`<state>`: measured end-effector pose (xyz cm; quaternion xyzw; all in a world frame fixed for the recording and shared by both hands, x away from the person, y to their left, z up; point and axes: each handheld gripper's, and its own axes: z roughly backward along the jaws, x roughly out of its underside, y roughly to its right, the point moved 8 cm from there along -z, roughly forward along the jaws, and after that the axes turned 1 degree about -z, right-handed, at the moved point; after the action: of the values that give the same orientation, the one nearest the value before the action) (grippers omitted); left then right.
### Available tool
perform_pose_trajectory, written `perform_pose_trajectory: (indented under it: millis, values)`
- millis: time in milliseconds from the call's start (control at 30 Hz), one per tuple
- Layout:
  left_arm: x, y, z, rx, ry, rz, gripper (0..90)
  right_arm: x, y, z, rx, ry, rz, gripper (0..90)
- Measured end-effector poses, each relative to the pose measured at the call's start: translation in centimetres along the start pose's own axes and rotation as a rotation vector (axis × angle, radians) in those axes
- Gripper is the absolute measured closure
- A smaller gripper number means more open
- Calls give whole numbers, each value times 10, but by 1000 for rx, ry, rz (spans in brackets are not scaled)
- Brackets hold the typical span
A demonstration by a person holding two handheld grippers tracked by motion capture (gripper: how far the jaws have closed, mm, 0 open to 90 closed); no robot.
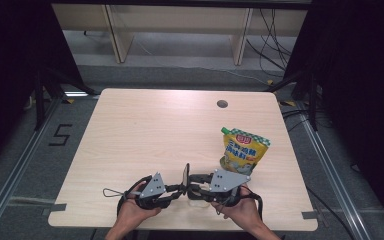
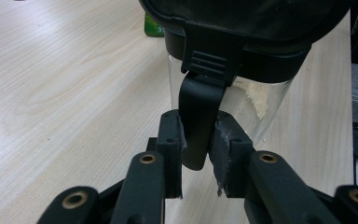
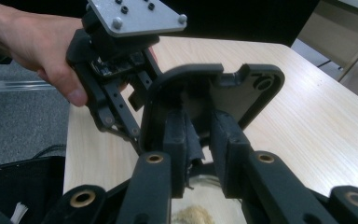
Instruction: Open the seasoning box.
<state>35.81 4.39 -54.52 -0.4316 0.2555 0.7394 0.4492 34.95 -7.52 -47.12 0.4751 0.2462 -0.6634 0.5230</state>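
Two claws meet at the desk's [image 1: 145, 125] six o'clock edge. Left claw [image 2: 196, 144] pinches the lid's [image 2: 242, 28] latch [image 2: 198, 112]. Right claw [image 3: 198, 135] grips the jar's [image 3: 200, 205] rim; a pouch [image 1: 242, 150] lies at four o'clock.

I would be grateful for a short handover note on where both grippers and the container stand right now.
Left gripper: jaws closed on the black latch tab of the lid.
Right gripper: shut, gripping the clear container at its rim.
Things: container near the table's front edge, between the grippers; lid swung up, standing on edge; yellow seasoning pouch lies just beyond, to the right.
Done: lid looks unlatched and raised.
Left: probably opening it fully; the pouch is untouched.
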Motion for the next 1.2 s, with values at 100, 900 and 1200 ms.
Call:
perform_pose_trajectory:
  millis: [100,900,1200]
  values:
    - [0,-1,0,3,-4,-29,736,-2,-1,-5,-1,-7,6,769]
    - [0,0,1,-13,-19,-41,734,-5,2,-24,-12,-25,5,770]
    - [-1,0,4,-7,-11,-6,590,-2,9,-16,-4,-21,0,755]
